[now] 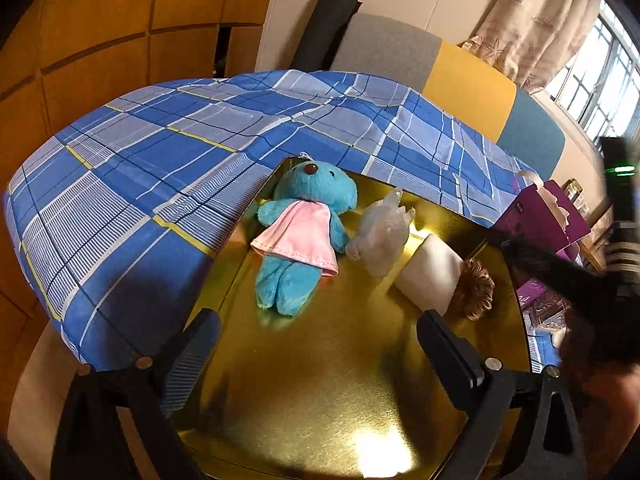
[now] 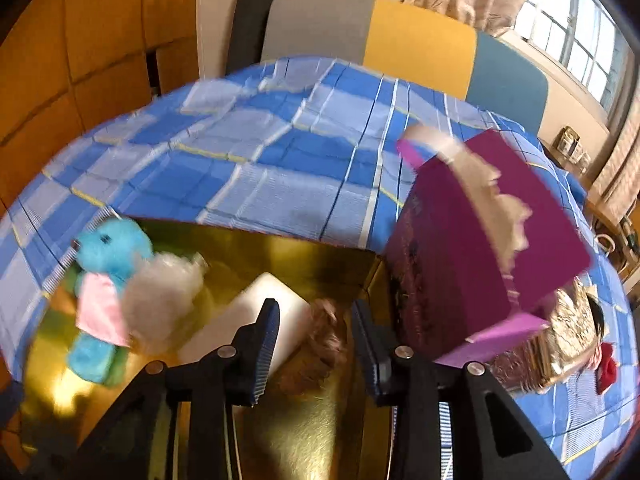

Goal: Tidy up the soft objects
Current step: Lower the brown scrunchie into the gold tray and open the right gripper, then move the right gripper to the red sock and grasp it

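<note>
I see three soft things lying on the gold tray that sits on the plaid bed cover: a blue plush bear in a pink dress at the far left, a pale fluffy toy touching its side, and a white doll with brown curly hair to the right. My right gripper is partly open, its jaws straddling the curls without pressing, holding nothing. My left gripper hangs wide open and empty over the near tray. I judge the doll light and squashy; hair would slip, so I would pinch the firmer white body. A purple box stands just right.
</note>
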The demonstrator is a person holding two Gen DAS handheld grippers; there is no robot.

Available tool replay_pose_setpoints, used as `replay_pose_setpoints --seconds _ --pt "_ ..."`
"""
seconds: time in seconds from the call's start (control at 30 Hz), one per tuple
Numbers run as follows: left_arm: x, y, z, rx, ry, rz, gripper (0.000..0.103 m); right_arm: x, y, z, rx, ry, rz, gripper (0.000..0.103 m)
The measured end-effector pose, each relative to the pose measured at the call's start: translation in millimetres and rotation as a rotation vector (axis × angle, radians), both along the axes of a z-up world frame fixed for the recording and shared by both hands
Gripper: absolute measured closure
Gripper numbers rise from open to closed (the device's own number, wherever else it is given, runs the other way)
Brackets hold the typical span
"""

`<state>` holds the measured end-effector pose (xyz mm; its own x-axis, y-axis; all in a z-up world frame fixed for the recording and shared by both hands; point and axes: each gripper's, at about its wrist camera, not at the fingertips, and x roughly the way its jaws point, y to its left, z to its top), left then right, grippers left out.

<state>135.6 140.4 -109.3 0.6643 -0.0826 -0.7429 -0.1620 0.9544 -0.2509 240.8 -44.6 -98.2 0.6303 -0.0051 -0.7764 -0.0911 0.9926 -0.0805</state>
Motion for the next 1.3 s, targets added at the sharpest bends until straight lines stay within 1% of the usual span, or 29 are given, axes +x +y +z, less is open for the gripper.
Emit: replay_pose_setpoints --seconds 0.07,0.13,0.2,0.27,0.33,0.5,0.63,0.73,0.8,0.93,1.07,1.17,1.2,1.3 --pt "1 1 -1 -0.003 0.006 0.002 0.004 -15 -2 17 0.047 -0.046 -0.002 0.066" --pt "1 1 -2 -0.012 0.009 -0.002 0.004 -31 -4 33 0.106 -0.09 0.042 0.066" --pt "1 0 -4 -0.018 0.011 -0.005 0.004 -49 -6 47 0.132 -0.142 0.077 0.065" --pt "0 -2 -4 -0.022 0.015 -0.014 0.004 -66 -11 61 0.138 -0.19 0.09 0.065" --pt "-1 -5 -3 -0.02 0.005 -0.022 0.004 -79 -16 71 0.149 -0.219 0.104 0.065" --pt "-6 -16 4 -0.007 -0.034 -0.059 0.004 -108 -39 93 0.129 -0.291 0.086 0.065" --pt "-10 -30 9 -0.004 -0.056 -0.114 0.004 -123 -63 99 0.105 -0.301 0.069 0.064" --pt "-14 -42 12 -0.006 -0.068 -0.162 0.004 -128 -85 91 0.085 -0.261 0.038 0.064" --pt "-17 -50 15 -0.004 -0.075 -0.185 0.004 -129 -101 81 0.066 -0.209 0.015 0.064" --pt "-26 -71 22 0.005 -0.097 -0.248 0.003 -124 -135 45 0.035 -0.054 -0.044 0.064" --pt "-34 -96 25 0.016 -0.105 -0.318 0.002 -123 -177 5 0.063 0.104 -0.105 0.064" --pt "-41 -119 25 0.018 -0.1 -0.394 0.002 -123 -211 -18 0.106 0.186 -0.161 0.064" --pt "-43 -128 26 0.022 -0.097 -0.424 0.002 -123 -226 -26 0.115 0.213 -0.197 0.064" --pt "-48 -151 28 0.023 -0.09 -0.484 0.002 -129 -266 -39 0.153 0.258 -0.279 0.064"
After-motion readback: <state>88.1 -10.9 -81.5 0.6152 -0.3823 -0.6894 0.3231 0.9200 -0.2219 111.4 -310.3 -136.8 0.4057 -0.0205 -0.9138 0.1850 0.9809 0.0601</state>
